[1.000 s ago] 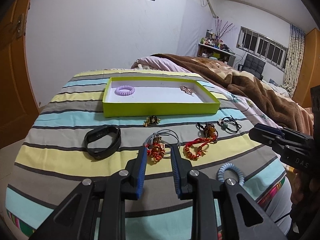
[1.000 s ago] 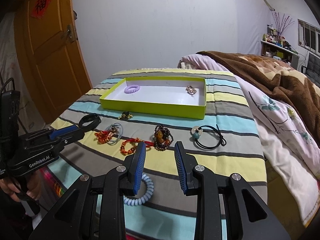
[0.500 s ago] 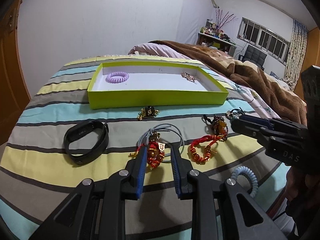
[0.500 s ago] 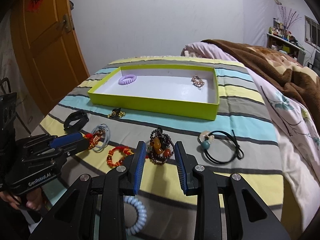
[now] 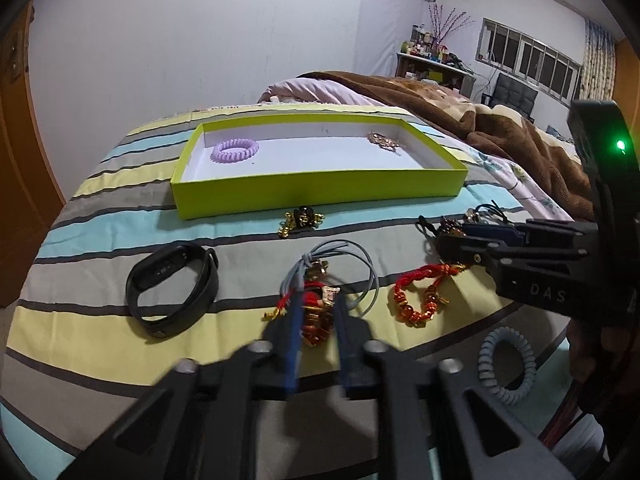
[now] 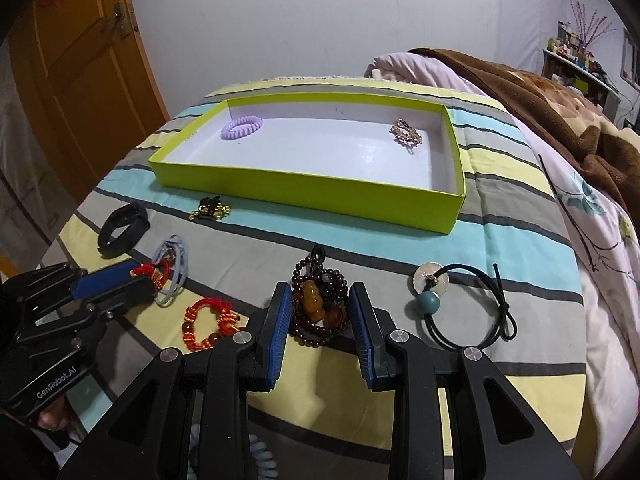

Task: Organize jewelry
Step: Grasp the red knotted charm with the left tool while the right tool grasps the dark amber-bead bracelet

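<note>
A lime-green tray (image 5: 320,192) (image 6: 304,188) on the striped bedspread holds a purple coil tie (image 5: 235,151) (image 6: 241,127) and a gold brooch (image 5: 383,141) (image 6: 407,133). My left gripper (image 5: 316,300) (image 6: 140,280) is open, its fingers either side of a red-and-gold charm with a grey cord loop (image 5: 318,308) (image 6: 170,268). My right gripper (image 6: 322,300) (image 5: 452,236) is open, its fingers either side of a dark bead bracelet with an amber pendant (image 6: 320,304).
Loose on the bedspread: a black fitness band (image 5: 172,284) (image 6: 122,230), a gold-and-black clip (image 5: 300,222) (image 6: 210,209), a red bead bracelet (image 5: 418,296) (image 6: 208,320), a blue coil tie (image 5: 506,364), a black hair tie with beads (image 6: 460,304). A brown blanket (image 5: 480,128) lies to the right.
Both grippers have moved forward and down. The left now straddles the red charm and the right straddles the dark bead bracelet. Both stay open.
</note>
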`<control>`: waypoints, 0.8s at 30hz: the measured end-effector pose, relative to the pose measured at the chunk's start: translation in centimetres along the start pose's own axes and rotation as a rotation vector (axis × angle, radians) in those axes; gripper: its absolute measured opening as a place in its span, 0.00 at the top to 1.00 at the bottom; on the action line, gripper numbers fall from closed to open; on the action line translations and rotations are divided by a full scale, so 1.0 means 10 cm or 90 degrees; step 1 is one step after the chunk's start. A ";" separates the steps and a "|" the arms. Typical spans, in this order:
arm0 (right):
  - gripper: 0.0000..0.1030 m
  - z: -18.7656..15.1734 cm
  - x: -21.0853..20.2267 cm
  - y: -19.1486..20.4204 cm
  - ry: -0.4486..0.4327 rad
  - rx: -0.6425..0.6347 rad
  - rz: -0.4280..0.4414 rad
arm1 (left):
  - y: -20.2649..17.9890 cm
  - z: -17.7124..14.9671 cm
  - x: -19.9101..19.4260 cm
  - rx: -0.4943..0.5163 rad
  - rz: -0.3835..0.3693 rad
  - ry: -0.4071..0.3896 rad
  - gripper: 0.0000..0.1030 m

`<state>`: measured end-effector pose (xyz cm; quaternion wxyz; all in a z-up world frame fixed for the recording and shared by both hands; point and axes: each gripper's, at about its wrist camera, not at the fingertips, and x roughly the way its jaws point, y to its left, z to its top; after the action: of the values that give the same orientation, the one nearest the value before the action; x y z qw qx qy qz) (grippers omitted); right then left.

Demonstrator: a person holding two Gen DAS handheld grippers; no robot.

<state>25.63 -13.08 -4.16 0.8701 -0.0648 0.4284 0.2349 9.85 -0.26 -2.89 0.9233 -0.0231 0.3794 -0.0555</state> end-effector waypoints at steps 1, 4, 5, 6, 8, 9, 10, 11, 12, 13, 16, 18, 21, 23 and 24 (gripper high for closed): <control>0.70 0.00 0.00 -0.01 0.001 0.001 0.001 | 0.01 0.00 -0.01 -0.003 -0.002 -0.001 0.92; 0.75 -0.01 -0.02 -0.02 -0.004 0.005 0.004 | 0.05 0.01 -0.05 -0.010 -0.009 -0.008 0.92; 0.81 -0.01 -0.03 -0.02 -0.006 0.006 0.004 | 0.06 0.01 -0.08 -0.011 -0.012 -0.013 0.92; 0.89 -0.01 -0.04 -0.03 -0.008 0.008 0.006 | 0.07 0.01 -0.12 -0.011 -0.017 -0.018 0.92; 0.91 0.00 -0.07 -0.03 -0.013 0.011 0.004 | 0.08 0.01 -0.19 -0.012 -0.026 -0.027 0.92; 0.92 -0.01 -0.08 -0.04 -0.015 0.010 0.003 | 0.09 0.01 -0.22 -0.015 -0.034 -0.031 0.92; 0.92 -0.01 -0.09 -0.04 -0.015 0.010 0.003 | 0.09 0.01 -0.26 -0.019 -0.044 -0.035 0.92; 0.92 -0.01 -0.09 -0.04 -0.015 0.009 0.003 | 0.10 0.02 -0.31 -0.022 -0.052 -0.040 0.92; 0.92 -0.02 -0.10 -0.03 -0.015 0.008 0.003 | 0.10 0.02 -0.34 -0.023 -0.055 -0.045 0.92; 0.92 -0.03 -0.10 -0.03 -0.016 0.009 0.004 | 0.11 0.02 -0.38 -0.023 -0.057 -0.051 0.92; 0.92 -0.03 -0.15 -0.04 -0.024 0.017 0.008 | 0.13 0.05 -0.48 -0.032 -0.071 -0.066 0.92; 0.92 -0.04 -0.19 -0.04 -0.030 0.019 0.008 | 0.16 0.07 -0.56 -0.042 -0.082 -0.077 0.92; 0.92 -0.04 -0.26 -0.04 -0.040 0.020 0.010 | 0.22 0.13 -0.68 -0.061 -0.111 -0.100 0.92; 0.92 -0.04 -0.30 -0.03 -0.045 0.020 0.011 | 0.26 0.18 -0.73 -0.079 -0.133 -0.109 0.92; 0.92 -0.04 -0.32 -0.03 -0.047 0.020 0.010 | 0.27 0.19 -0.75 -0.081 -0.132 -0.114 0.92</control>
<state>23.81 -14.55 -1.96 0.8845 -0.0388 0.3998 0.2374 6.11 3.29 3.53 0.9394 -0.1254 0.2939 -0.1242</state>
